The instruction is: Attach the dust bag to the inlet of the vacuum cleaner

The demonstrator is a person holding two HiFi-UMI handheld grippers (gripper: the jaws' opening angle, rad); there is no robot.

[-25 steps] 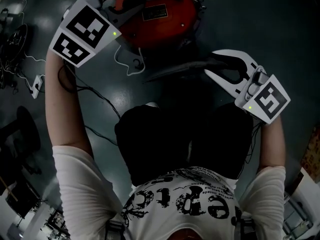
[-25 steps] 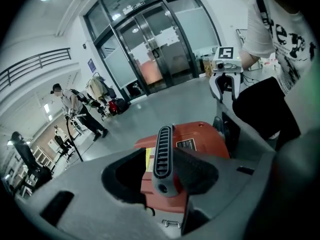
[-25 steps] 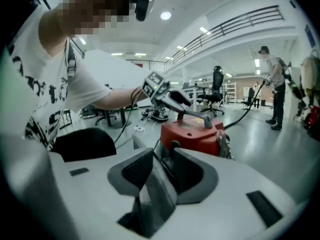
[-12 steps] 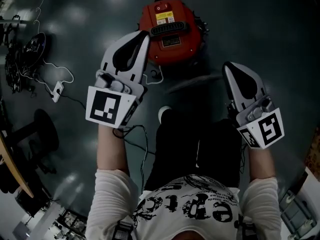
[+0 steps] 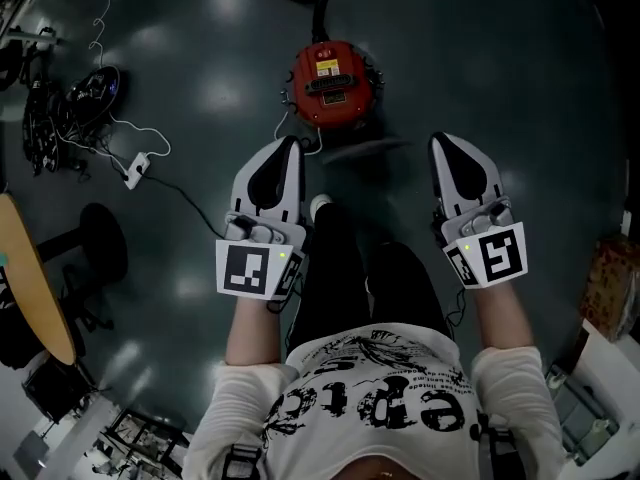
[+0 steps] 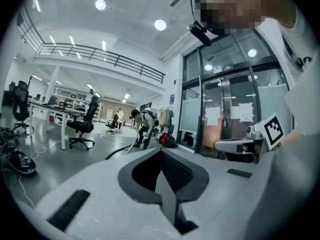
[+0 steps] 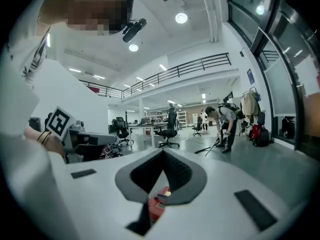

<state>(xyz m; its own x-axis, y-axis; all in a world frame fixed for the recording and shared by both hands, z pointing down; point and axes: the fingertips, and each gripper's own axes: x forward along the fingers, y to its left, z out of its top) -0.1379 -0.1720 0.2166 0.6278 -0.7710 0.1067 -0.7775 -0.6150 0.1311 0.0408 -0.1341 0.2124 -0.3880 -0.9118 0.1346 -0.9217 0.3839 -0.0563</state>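
Your left tongs (image 5: 289,142) and right tongs (image 5: 441,139) are shut and empty, well short of the vacuum cleaner (image 5: 333,80); likely next: fetch the dust bag.

Dark, glossy floor (image 5: 500,88) reflecting round ceiling lights (image 6: 160,25); loose cables (image 5: 75,108) and a power strip (image 5: 135,168) lie at one side. A railed upper gallery (image 6: 100,54) runs above open office space with desks (image 6: 50,106) and swivel chairs (image 6: 82,126). Full-height glass doors (image 6: 235,109) line one wall.

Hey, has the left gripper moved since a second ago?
Yes. The left gripper was over the red vacuum cleaner; now it has drawn back toward the person, clear of it. Its jaws have just been closing, with nothing between them.
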